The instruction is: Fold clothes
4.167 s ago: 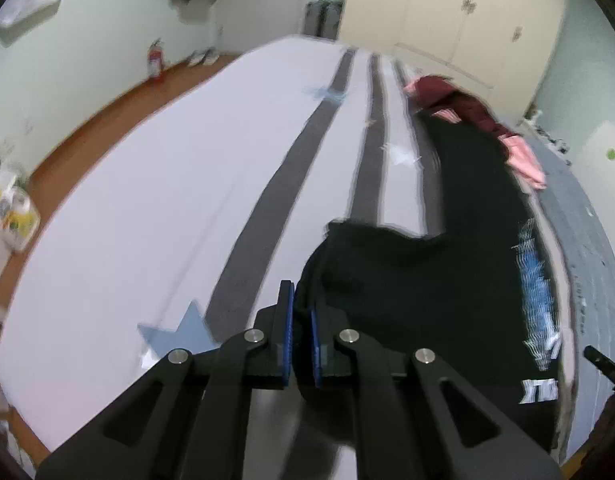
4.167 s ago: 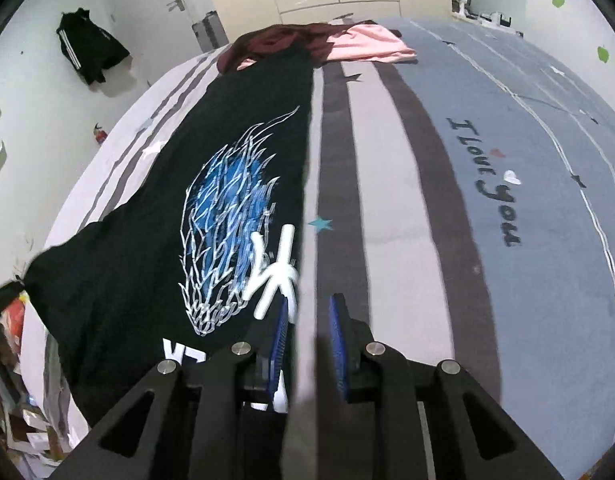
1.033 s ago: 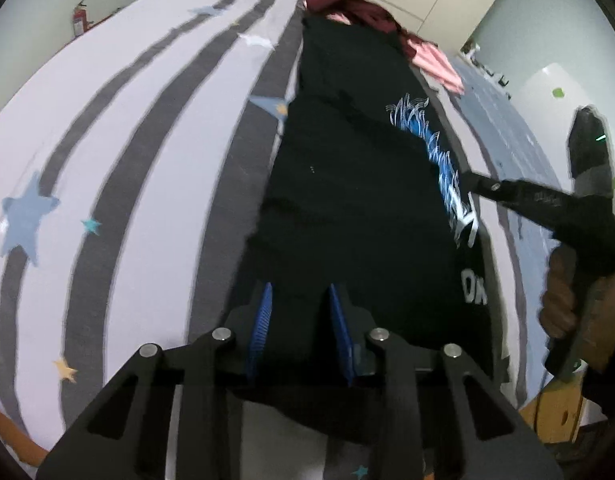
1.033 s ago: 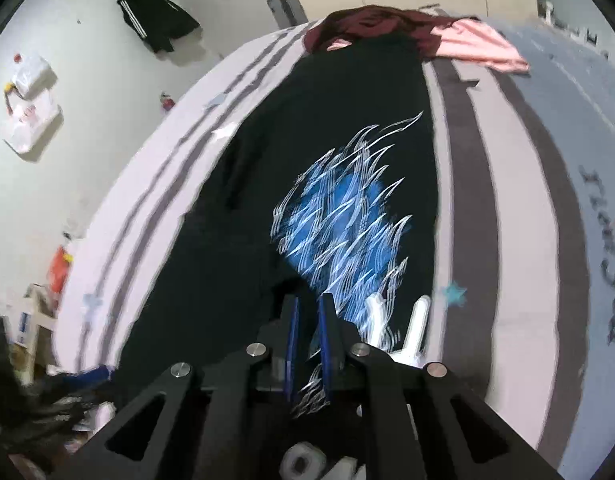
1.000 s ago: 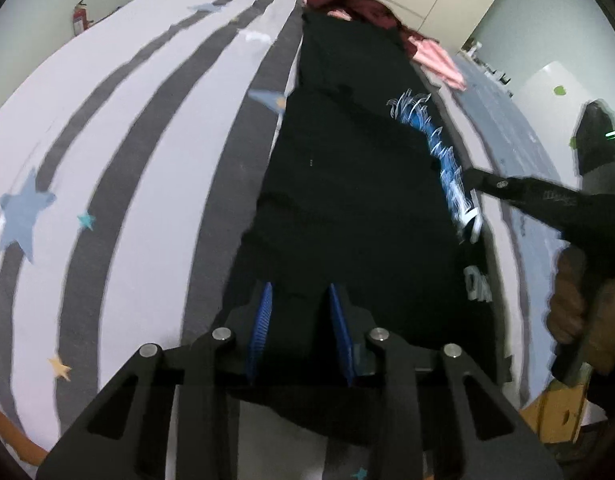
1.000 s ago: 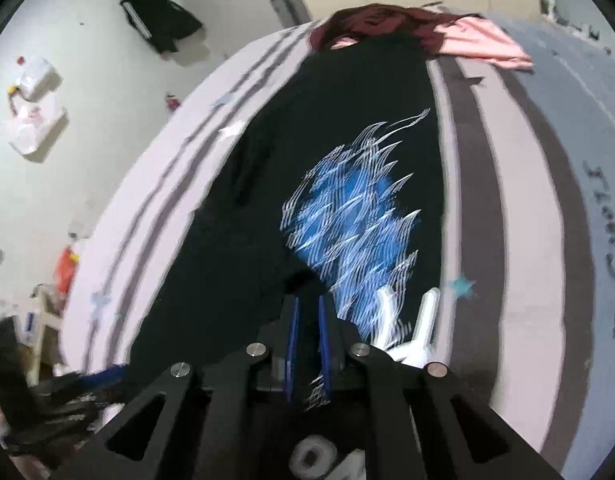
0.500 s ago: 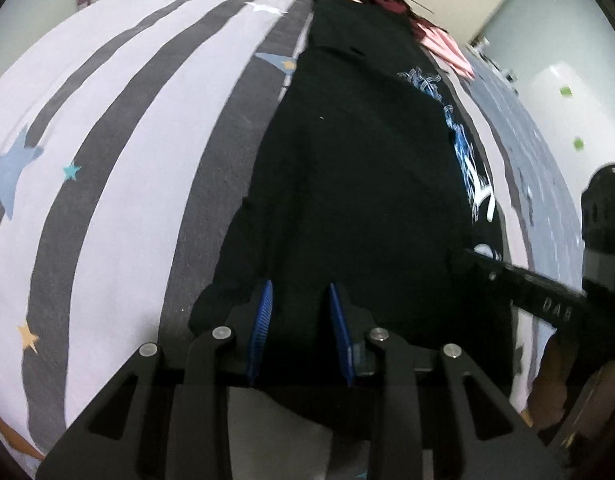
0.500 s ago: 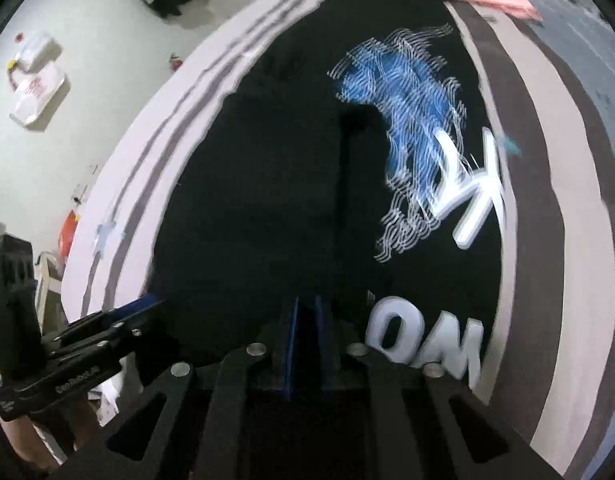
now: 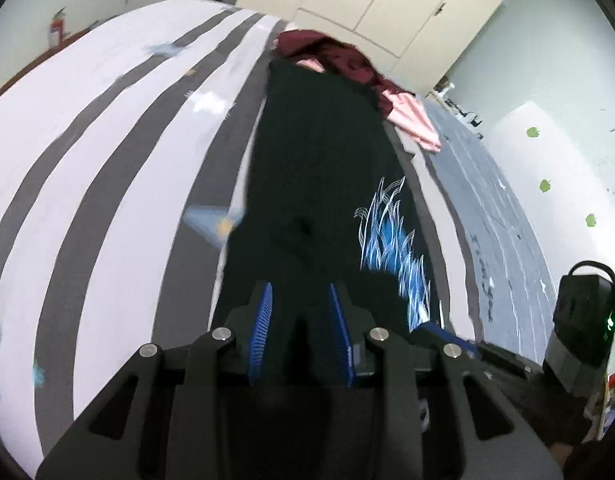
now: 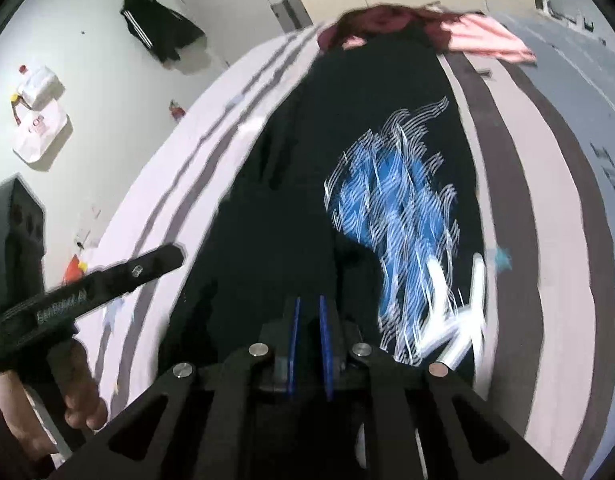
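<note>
- Left gripper (image 9: 300,334): jaws a little apart, black fabric bunched between the blue ribbed pads.
- Right gripper (image 10: 308,336): jaws nearly together and opening, dark cloth between them.
- Black T-shirt (image 9: 319,184) lies lengthwise on the striped bed (image 9: 107,152).
- Only the right view shows the whole blue-white print (image 10: 399,216) and the hand (image 10: 81,380) on the left gripper's grip.

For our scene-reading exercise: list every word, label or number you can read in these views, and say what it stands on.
Nothing reads clearly.
Black shirt: large white letters, motion-blurred.
Bedsheet: dark script, blurred.
Left gripper: pale lettering along its finger, blurred.
White bag on the wall: red print, too small.
</note>
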